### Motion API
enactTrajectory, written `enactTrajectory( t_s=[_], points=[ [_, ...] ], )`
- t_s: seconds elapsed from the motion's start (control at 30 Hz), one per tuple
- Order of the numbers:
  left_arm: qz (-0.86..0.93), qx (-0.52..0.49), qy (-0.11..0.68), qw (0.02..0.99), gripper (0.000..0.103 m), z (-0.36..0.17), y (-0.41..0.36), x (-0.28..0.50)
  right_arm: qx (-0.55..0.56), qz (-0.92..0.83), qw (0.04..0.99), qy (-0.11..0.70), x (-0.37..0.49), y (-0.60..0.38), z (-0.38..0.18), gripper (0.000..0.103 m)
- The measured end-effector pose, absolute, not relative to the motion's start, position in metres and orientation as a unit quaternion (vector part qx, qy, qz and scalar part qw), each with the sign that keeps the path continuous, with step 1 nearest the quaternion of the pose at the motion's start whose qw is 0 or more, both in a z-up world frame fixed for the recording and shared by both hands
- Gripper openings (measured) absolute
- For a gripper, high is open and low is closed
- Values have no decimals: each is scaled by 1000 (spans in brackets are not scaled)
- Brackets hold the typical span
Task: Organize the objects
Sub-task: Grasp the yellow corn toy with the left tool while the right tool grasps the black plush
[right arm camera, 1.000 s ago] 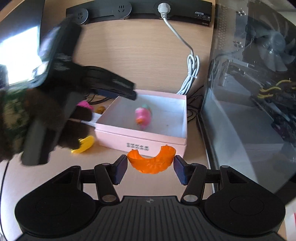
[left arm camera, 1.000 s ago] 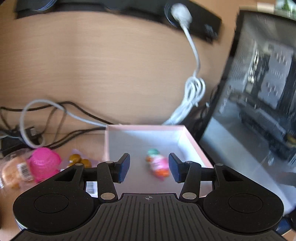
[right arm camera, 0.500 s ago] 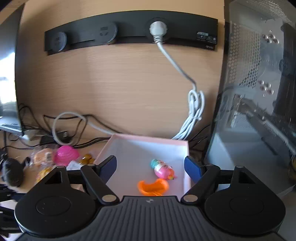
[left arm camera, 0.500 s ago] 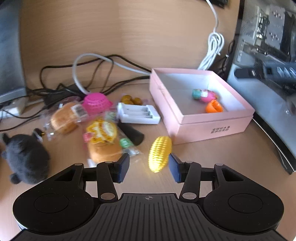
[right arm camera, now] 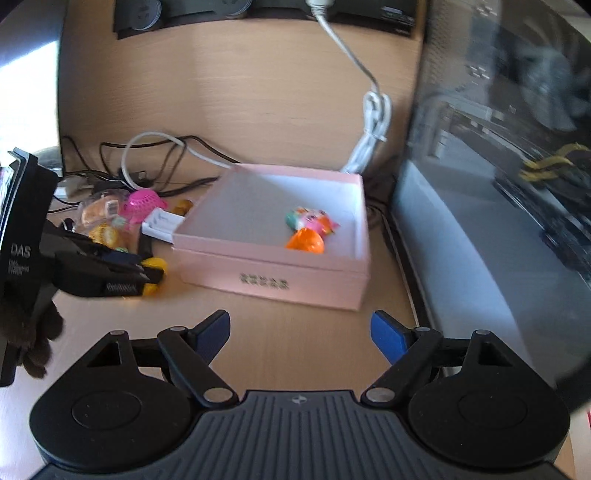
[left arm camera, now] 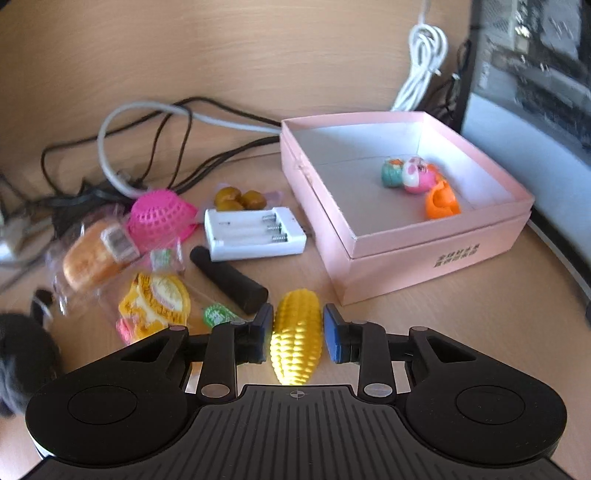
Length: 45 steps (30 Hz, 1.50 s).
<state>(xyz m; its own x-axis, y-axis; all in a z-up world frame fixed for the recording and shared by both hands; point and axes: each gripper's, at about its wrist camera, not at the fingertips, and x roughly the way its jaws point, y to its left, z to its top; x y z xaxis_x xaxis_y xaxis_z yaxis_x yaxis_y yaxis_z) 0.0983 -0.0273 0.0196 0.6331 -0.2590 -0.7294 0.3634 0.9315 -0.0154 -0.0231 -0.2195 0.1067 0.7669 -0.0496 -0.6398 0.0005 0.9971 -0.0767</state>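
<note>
The left claw [left arm camera: 297,334] brackets the yellow toy corn [left arm camera: 295,334] on the tabletop [left arm camera: 461,332], pads close either side but grip uncertain, presumably bound for the pink box [left arm camera: 436,254] ahead-right, while the right claw [right arm camera: 299,334] hangs wide open, empty.

Black plush [left arm camera: 22,362] cut off, box print [right arm camera: 264,283] blurred

A light wood-grain tabletop [right arm camera: 295,343] meets a back panel [right arm camera: 236,92] of the same wood. A black power strip [right arm camera: 258,11] runs along the panel's top edge, with a white cable [right arm camera: 373,122] hanging down in a bundled coil. A glass-sided computer case [right arm camera: 509,177] stands along the tabletop's right edge. Bright daylight comes in at the far left.
</note>
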Motion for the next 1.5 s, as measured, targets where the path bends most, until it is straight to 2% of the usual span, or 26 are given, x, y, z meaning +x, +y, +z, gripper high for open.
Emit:
enactTrajectory(
  t_s=[0.3,0.6,0.77,0.97,1.03,1.17,1.37,1.4,1.47,1.5],
  points=[
    [-148,-19,396,906,33,42,33,31,-43,2,936,350,-32,-196,99,85],
    [-30,-92,440,893,33,47,119,-20,-79,98,922,368,4,-116,79,88],
    [-4,-117,437,892,33,50,149,-44,-105,137,911,374,40,-68,68,88],
    [40,-125,432,892,33,55,181,-66,-96,194,904,368,72,-17,75,90],
    [53,-127,433,891,33,56,190,-69,-123,225,901,349,75,12,79,103],
    [70,-115,432,892,33,59,202,-73,-179,262,892,322,86,66,72,103],
    [74,-105,429,894,33,62,207,-80,-209,275,874,341,114,128,53,103],
    [73,-103,429,894,33,62,207,-81,-213,272,873,344,117,134,49,102],
    [68,-96,430,895,33,63,206,-81,-221,266,873,344,119,141,45,84],
    [65,-94,431,895,33,63,206,-81,-227,264,871,347,120,142,43,69]
  ],
)
